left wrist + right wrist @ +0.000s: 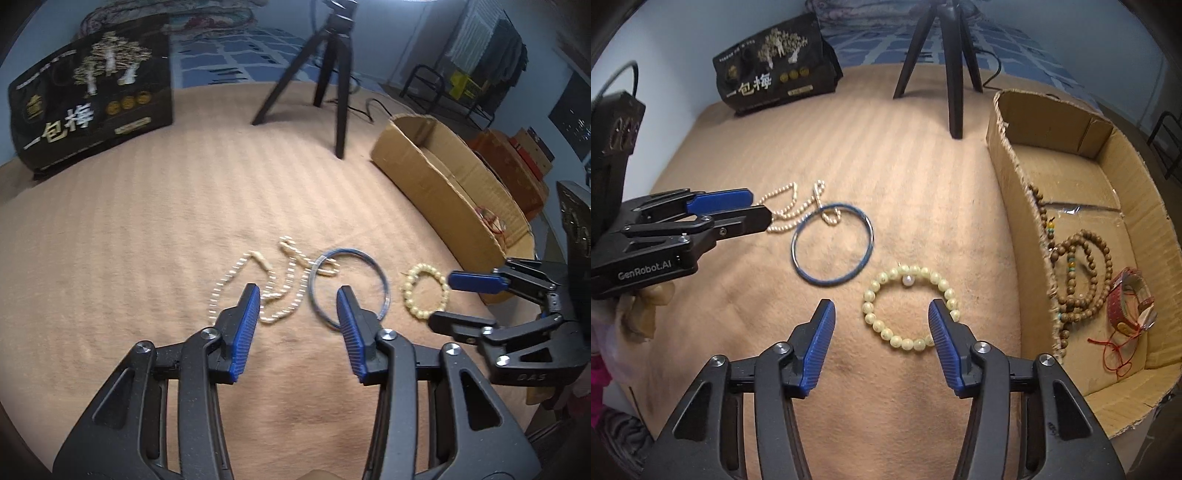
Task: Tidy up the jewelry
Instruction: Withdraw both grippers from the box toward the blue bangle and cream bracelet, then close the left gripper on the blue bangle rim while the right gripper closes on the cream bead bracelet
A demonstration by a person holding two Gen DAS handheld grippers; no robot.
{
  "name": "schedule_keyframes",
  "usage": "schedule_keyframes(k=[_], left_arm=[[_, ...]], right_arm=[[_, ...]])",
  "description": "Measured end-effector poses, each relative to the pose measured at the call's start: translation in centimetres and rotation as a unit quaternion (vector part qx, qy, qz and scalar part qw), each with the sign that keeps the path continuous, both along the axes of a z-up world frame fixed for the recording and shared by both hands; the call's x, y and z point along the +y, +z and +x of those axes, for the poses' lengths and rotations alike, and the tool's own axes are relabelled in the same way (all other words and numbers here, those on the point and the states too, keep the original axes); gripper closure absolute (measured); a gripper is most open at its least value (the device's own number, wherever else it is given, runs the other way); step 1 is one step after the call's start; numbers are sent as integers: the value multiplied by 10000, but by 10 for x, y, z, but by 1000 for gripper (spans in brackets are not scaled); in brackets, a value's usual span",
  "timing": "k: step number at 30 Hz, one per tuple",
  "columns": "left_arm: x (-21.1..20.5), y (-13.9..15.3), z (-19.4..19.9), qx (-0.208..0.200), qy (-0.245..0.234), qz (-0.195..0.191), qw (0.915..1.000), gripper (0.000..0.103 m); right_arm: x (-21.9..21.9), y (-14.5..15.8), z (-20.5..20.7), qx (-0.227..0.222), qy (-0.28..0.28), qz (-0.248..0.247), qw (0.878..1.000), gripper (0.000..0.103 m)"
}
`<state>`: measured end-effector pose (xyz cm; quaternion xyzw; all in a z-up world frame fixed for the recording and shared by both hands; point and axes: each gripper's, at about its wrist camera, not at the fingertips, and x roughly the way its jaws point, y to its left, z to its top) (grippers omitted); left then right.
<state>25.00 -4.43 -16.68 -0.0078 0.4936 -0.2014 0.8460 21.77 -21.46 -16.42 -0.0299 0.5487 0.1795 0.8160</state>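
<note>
Tan striped blanket (905, 166): right gripper (881, 314), jaws apart and empty, should straddle one side of the pale-green beaded bracelet (908, 306); left gripper (297, 299) likewise open.

Pale green bead bracelet (910, 307), closed ring with one whiter bead on its far side, lies flat on the tan blanket (849, 147), nearest of the loose pieces. Thin blue bangle (833, 243) lies flat just far-left of it, not touching. Pearl necklace (798, 208) is strewn in loose loops at far left, one loop crossing the bangle's far rim. Open cardboard box (1015, 177) on the right holds brown wooden bead strands (1082, 273), a red band (1123, 302) on its side and a tangle of red cord (1115, 347).
</note>
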Motion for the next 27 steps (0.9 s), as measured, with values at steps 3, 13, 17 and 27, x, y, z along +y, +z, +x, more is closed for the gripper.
schedule_keyframes(k=[3,13,17,27], left_arm=[[-10,-6,-1,117,-102,17,9999,71],[-23,-26,6,537,29,3,9986,79],[-24,-33,11,670,101,-36,9977,79],[-32,-38,13,582,161,106,9981,80]], right_arm=[[5,-4,-2,19,113,-85,9999,63],[12,-11,-3,-129,274,-390,9988,65],[12,-15,0,-106,266,-419,9987,66],[24,-25,2,-170,388,-570,9975,73]])
